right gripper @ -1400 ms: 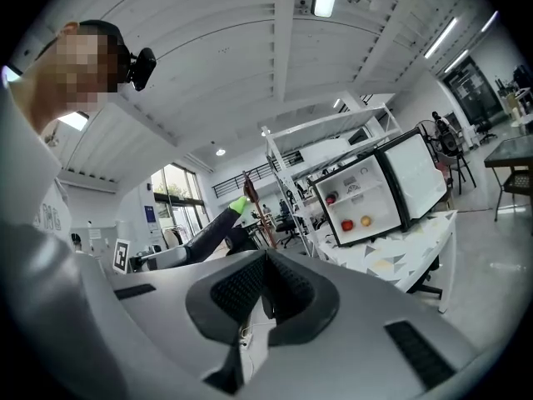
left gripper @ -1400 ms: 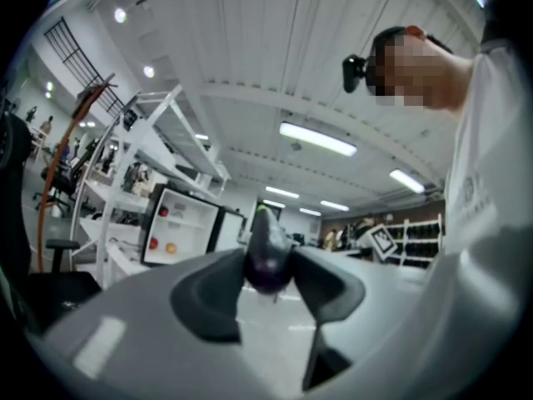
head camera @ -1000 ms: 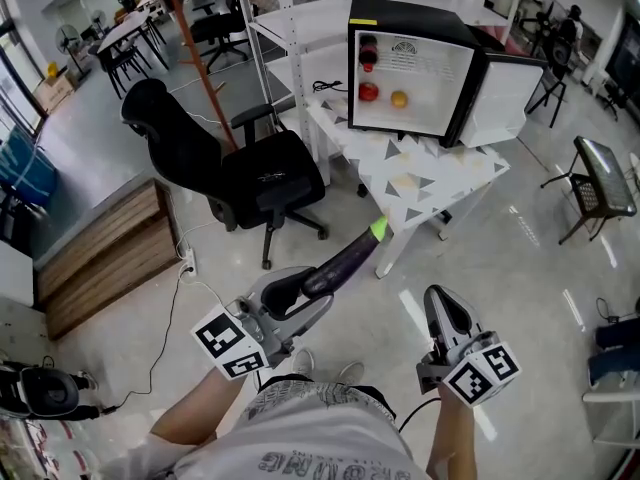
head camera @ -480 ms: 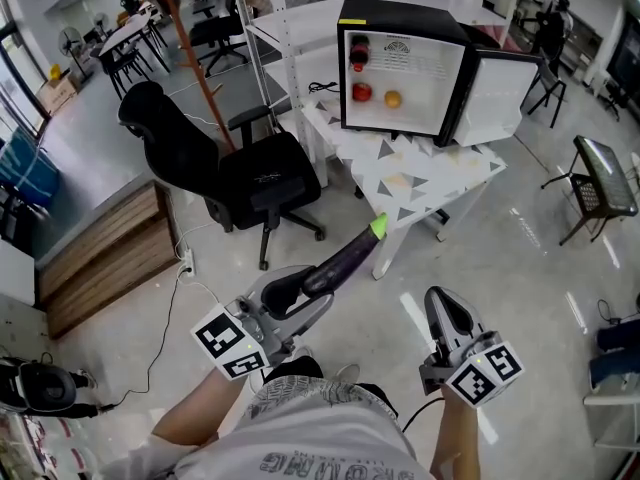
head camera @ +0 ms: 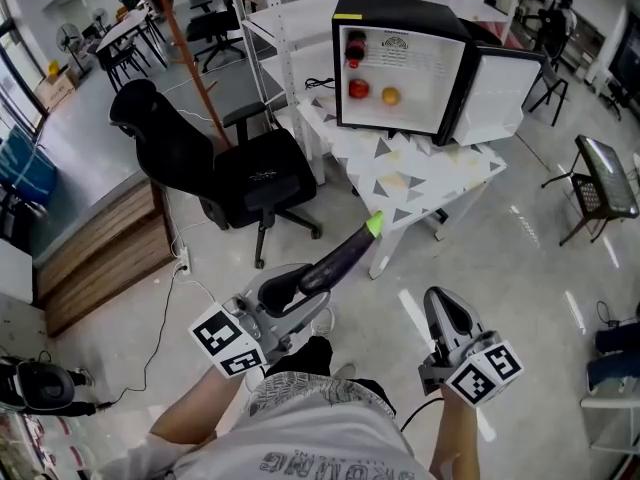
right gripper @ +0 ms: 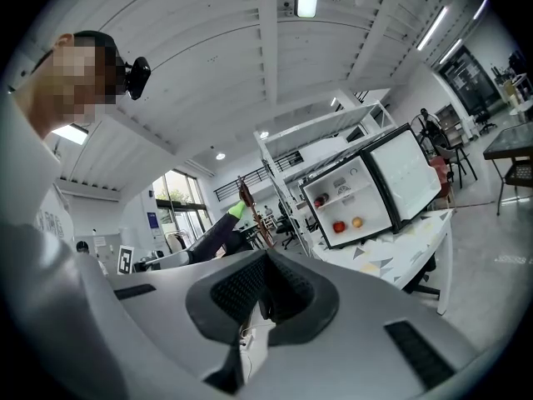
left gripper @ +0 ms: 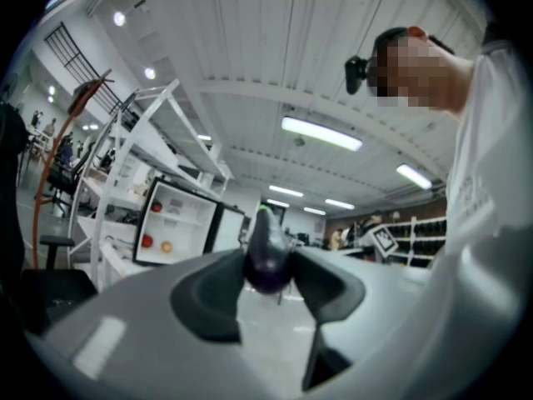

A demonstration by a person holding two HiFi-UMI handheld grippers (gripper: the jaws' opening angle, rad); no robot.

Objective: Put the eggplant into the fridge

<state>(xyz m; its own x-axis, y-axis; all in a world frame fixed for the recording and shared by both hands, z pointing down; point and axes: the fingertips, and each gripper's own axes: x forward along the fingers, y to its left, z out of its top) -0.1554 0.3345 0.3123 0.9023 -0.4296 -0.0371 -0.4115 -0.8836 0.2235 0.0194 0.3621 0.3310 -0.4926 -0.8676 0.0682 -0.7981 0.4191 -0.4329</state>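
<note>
A long dark purple eggplant [head camera: 340,257] with a green stem tip sticks out forward from my left gripper [head camera: 290,290], whose jaws are shut on its thick end. The left gripper view shows the eggplant [left gripper: 267,257] end-on, pinched between the two pads. The small black fridge [head camera: 400,63] stands open on a white table [head camera: 420,183] ahead, its door swung to the right, with red and orange fruit on its shelves. It also appears as the fridge [left gripper: 179,227] and the fridge [right gripper: 354,194] in the two gripper views. My right gripper [head camera: 447,315] is shut and holds nothing.
A black office chair [head camera: 230,173] stands on the floor left of the table, between me and the fridge's left side. A white shelving frame [head camera: 290,38] rises behind the table. A wooden platform [head camera: 100,253] lies at the left. A dark chair [head camera: 600,183] stands at the right.
The fridge, table and chair have slid slightly toward me and to the left in the head view. Both grippers keep their pose, and the eggplant stays in the left one.
</note>
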